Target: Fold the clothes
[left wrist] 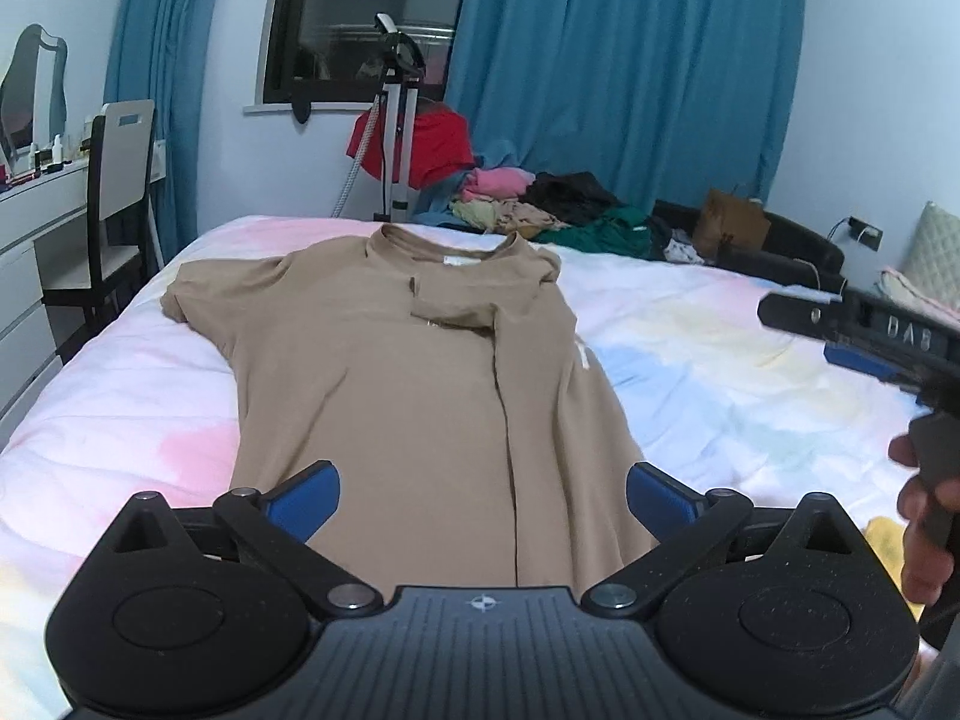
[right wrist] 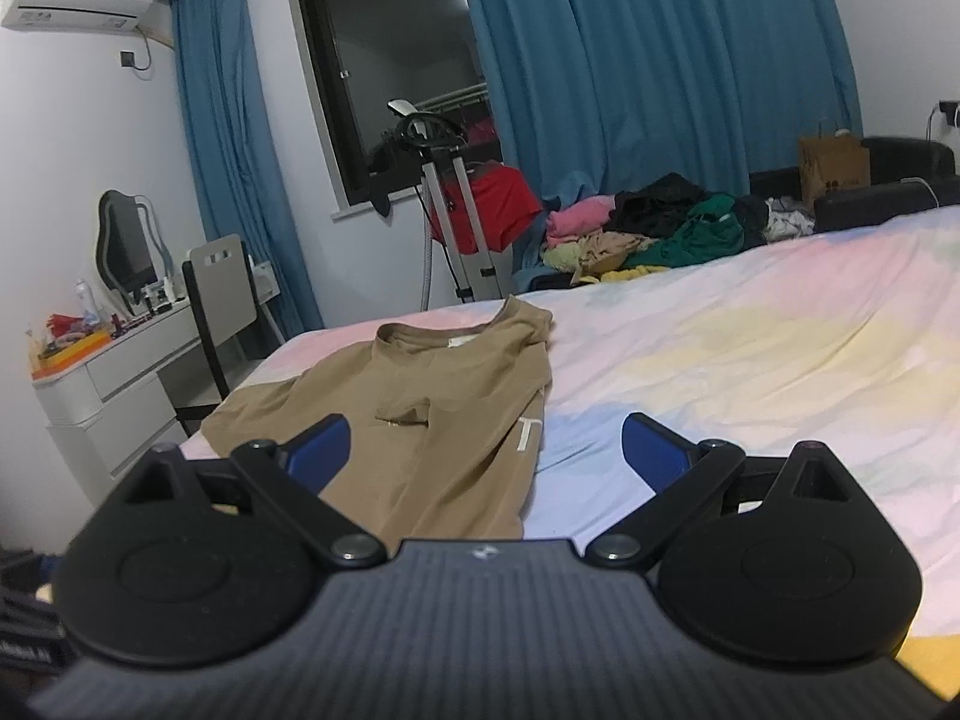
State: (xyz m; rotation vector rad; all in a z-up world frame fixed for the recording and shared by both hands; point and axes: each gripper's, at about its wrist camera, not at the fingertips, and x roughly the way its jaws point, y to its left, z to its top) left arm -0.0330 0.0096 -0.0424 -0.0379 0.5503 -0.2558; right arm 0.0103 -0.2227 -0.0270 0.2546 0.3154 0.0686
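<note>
Closest to you, your left gripper hangs low over the hem end of the tan T-shirt, its blue pads spread wide with nothing between them. Your right gripper is just as wide apart and empty, hovering above the shirt's right edge where the cloth meets the bare bedsheet; from the left wrist view you can see it out at the right, side-on, with your right hand wrapped around its grip. The shirt lies flat along the bed with its collar at the far end. Its right side is already turned in over the body, making a long straight edge down the middle, and the right sleeve sits folded across the chest just below the collar. The left sleeve is spread out toward the bed's left edge. Beyond the collar, at the far end of the bed, there's a mixed heap of clothes in pink, black, green and yellow. Behind that stands a garment steamer with a red garment by it, then the blue curtains and the dark window. Off to the left, a white dresser and a chair.
</note>
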